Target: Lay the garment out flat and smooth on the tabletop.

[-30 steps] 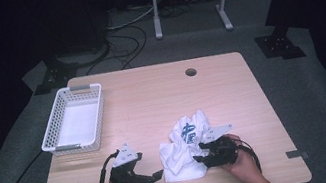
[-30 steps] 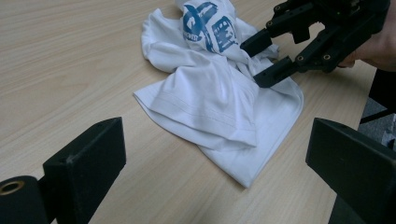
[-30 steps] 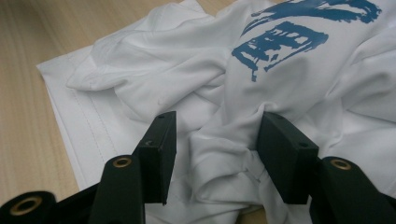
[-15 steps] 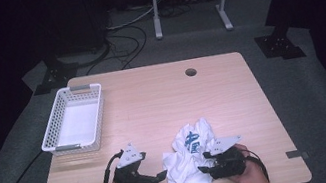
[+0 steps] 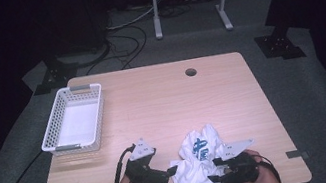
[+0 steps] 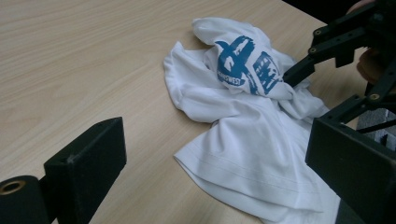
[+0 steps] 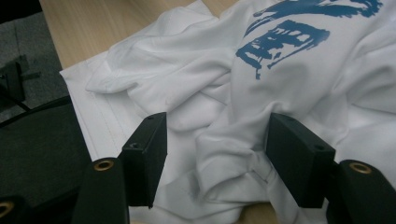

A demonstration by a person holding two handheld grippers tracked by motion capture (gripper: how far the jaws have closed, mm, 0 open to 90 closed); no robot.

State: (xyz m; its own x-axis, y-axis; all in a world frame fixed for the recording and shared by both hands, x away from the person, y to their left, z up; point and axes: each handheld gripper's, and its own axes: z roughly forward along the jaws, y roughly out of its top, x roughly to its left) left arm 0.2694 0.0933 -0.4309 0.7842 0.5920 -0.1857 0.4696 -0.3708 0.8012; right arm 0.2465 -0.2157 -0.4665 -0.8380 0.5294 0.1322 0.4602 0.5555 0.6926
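Note:
A crumpled white T-shirt (image 5: 198, 162) with a blue print lies near the table's front edge, between my two grippers. My left gripper (image 5: 172, 172) is at the shirt's left edge and stands open; in the left gripper view (image 6: 219, 163) its jaws are wide apart over the hem of the shirt (image 6: 252, 149). My right gripper (image 5: 214, 171) is open at the shirt's right side. In the right gripper view (image 7: 219, 158) a bunched fold of the shirt (image 7: 224, 140) sits between the jaws. The right gripper (image 6: 306, 98) also reaches into the cloth in the left gripper view.
A white perforated basket (image 5: 84, 87) stands at the table's left side with nothing in it. A round cable hole (image 5: 191, 72) is in the far part of the wooden table (image 5: 178, 104). Cables and stand feet lie on the dark floor beyond.
The right gripper has drawn back toward the front edge, and the shirt has shifted and spread that way. The left gripper has edged right, up to the shirt.

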